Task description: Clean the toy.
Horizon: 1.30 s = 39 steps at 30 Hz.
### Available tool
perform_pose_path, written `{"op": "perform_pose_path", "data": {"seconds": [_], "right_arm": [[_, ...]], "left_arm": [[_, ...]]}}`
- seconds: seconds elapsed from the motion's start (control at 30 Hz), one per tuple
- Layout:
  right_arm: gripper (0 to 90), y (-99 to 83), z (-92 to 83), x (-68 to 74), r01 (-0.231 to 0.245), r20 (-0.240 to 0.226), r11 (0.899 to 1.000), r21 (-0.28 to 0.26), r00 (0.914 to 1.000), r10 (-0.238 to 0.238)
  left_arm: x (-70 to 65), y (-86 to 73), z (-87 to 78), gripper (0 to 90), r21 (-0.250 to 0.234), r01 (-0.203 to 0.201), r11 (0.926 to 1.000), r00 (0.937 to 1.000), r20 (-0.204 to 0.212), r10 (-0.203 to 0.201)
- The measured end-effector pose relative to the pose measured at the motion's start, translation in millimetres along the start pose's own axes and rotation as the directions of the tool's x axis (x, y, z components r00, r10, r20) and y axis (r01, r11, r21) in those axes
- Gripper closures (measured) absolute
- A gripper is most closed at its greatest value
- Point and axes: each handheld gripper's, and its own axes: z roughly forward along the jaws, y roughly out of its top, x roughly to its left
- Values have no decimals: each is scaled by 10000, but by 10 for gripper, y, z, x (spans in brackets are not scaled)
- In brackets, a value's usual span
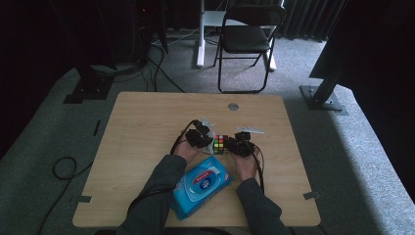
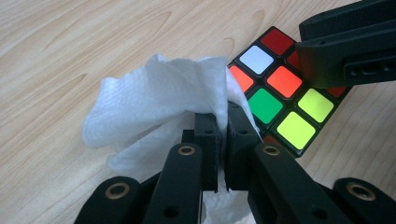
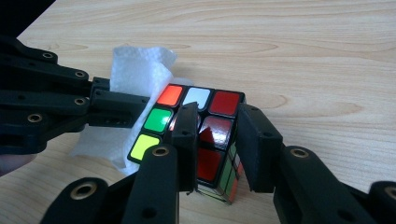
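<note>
Cube: glossy, multicoloured squares, mid-counter.
Right hand-held gripper: level, jaws clamped across cube.
Left hand-held gripper: level, pinching crumpled white wipe against cube's side.

The right gripper hides part of the cube's top face.

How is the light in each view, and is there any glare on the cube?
High view: dim, dark surroundings, cube small. Left gripper view: bright, sharp, tissue nearly washed out. Right gripper view: a white glare on the cube's red side.
</note>
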Motion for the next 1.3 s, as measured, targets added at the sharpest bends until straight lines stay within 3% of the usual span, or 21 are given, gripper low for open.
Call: {"op": "perform_pose_path", "data": {"seconds": [0.27,0.4,0.53,0.67,1.1,1.3], "right_arm": [[694,-1,-3,-1,4,-4,10000,19,10000,-4],[694,-4,-4,-2,2,0,10000,4,10000,-2],[694,-6,-4,-4,5,-7,10000,-1,10000,-5],[694,-4,-4,-3,-1,-8,10000,7,10000,2],[694,-7,-4,-4,9,-6,10000,-7,10000,-9],[694,-8,-2,-8,-2,-29,10000,-35,10000,2]], "left_arm": [[8,24,46,857,389,-121,9992,9999,-5,121],[-18,-18,140,857,881,-241,9958,9997,-23,244],[-6,-38,170,857,1011,-204,9947,9998,105,194],[-27,-58,244,855,1380,-413,9896,9991,-9,418],[-23,-55,257,849,1521,-397,9876,9992,48,394],[-2,-63,198,846,1240,-319,9918,9992,271,288]]}}
